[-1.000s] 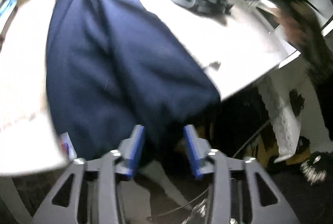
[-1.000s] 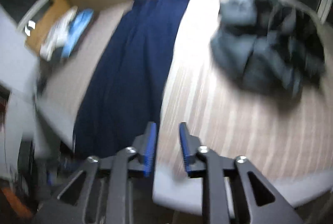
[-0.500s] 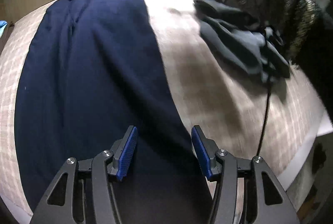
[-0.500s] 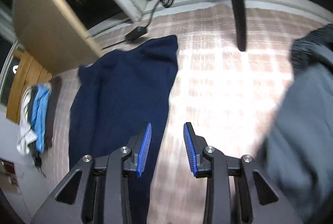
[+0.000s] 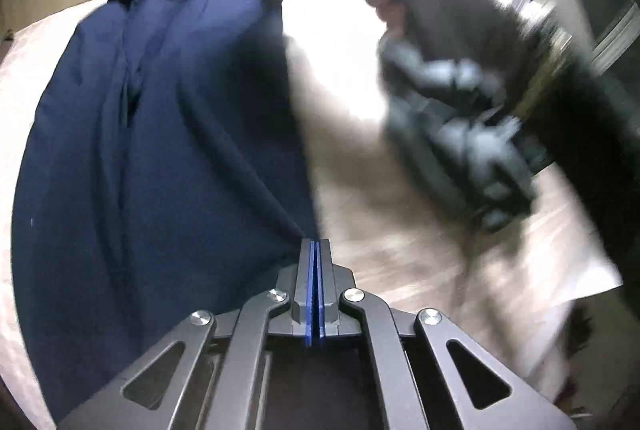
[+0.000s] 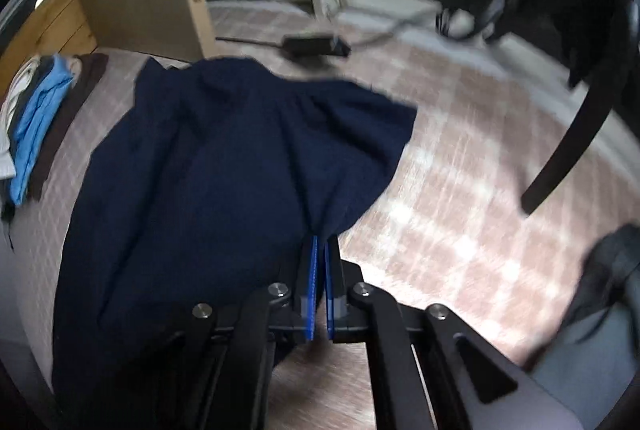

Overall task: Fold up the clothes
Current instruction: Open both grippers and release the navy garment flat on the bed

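A navy blue garment (image 5: 160, 150) lies stretched along the checked table cover (image 5: 360, 210). My left gripper (image 5: 316, 250) is shut on the garment's right edge near its near end, and a crease runs from the pinch. In the right wrist view the same navy garment (image 6: 224, 170) bunches up toward my right gripper (image 6: 320, 246), which is shut on its edge near the far corner. That corner (image 6: 384, 126) is lifted and folded over.
A pile of grey clothes (image 5: 460, 134) lies to the right, blurred, with a person's dark sleeve (image 5: 480, 10) above it. Folded clothes (image 6: 36, 118) are stacked at the table's left. A black adapter with cable (image 6: 316, 44) lies at the back. A dark chair leg (image 6: 576, 138) stands right.
Both grippers were open above the garment half a second ago. Now each has shut on the garment's right edge, and the far corner has risen off the table.
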Available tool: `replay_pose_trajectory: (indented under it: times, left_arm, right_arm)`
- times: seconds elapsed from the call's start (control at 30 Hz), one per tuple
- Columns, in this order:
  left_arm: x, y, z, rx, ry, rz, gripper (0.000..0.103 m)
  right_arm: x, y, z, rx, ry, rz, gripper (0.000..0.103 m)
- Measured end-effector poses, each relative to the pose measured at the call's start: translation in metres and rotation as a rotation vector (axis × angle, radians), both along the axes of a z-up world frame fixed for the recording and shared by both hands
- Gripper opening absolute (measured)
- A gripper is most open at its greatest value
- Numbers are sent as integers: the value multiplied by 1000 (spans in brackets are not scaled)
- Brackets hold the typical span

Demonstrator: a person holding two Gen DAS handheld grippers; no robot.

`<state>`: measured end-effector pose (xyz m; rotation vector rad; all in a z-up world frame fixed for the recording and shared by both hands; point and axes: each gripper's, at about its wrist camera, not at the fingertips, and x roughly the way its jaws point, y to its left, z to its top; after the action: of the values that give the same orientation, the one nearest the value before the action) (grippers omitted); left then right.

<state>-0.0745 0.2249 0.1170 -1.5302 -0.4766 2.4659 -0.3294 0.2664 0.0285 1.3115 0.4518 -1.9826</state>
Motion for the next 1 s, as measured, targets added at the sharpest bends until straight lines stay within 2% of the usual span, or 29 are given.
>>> replay_pose_trajectory:
  times: [0.03,0.1,0.17,0.23,0.27,0.3,0.33,0.4,0.47,0.5,0.53,0.57,0.6,0.63,0.67,0.7,0.77,0.8,0.83,0.9,0.93,1.0]
  left_arm:
    - [-2,2,-3,-1,-13,-14,0]
    - [-6,7,-9,-3,-40,-42,6]
    - [-10,12,-15,-5,-67,-69,4]
    - [-8,9,-13,-21,-61,-50,13]
    - [-4,0,-6,-57,-39,5,30]
    - [-3,-4,-3,-78,-30,25,45]
    - [-5,-5,-3,-97,-32,35,47]
    - [-9,-6,-3,-132,-36,50,48]
    - [-10,1,-9,-145,-41,13,48]
    - [-12,5,-13,-156,-43,-5,42]
    - [-17,12,-22,-198,-40,-21,37]
    - [-17,20,-24,-244,10,-35,12]
    - [-19,18,-24,-216,7,-40,6]
    - [-20,16,-23,-187,4,-45,5]
    - [-21,15,-23,-159,1,-49,3]
    - [-22,12,-21,-122,2,-53,3]
    - [-20,1,-8,70,59,-33,4]
    - [-15,-2,-8,65,51,-26,8]
    - [-10,-5,-7,60,43,-18,7]
    - [0,-12,-5,51,27,-2,10]
    - [5,-15,-4,46,19,6,14]
    - [14,-22,-2,36,3,22,39]
  right_arm:
    - [0,1,6,1,40,-1,3]
    - [-1,-2,1,68,121,-25,3]
    - [-4,-7,-14,127,107,-31,3]
    - [-7,0,-14,75,35,-66,8]
    - [-9,5,-13,33,-7,-87,13]
    - [-11,9,-11,-8,-50,-107,34]
    - [-13,14,-9,-50,-92,-126,50]
    - [-16,17,-10,-100,-144,-144,51]
    - [-19,12,-14,-89,-142,-157,51]
    - [-20,9,-17,-87,-140,-163,51]
    - [-20,6,-20,-96,-149,-163,51]
    - [-20,3,-22,-111,-144,-159,50]
    - [-19,1,-22,-116,-125,-151,38]
    - [-18,-2,-22,-104,-115,-142,17]
    - [-16,-4,-21,-89,-102,-130,5]
    - [-17,-4,-16,-100,-96,-126,5]
    - [-23,4,-3,-171,-80,-149,5]
    - [-26,7,0,-189,-69,-163,5]
    - [-28,7,1,-182,-61,-165,5]
    - [-29,-2,-5,-53,-47,-148,9]
    - [-28,-1,-3,-19,-21,-160,19]
    - [-20,14,15,-51,13,-210,22]
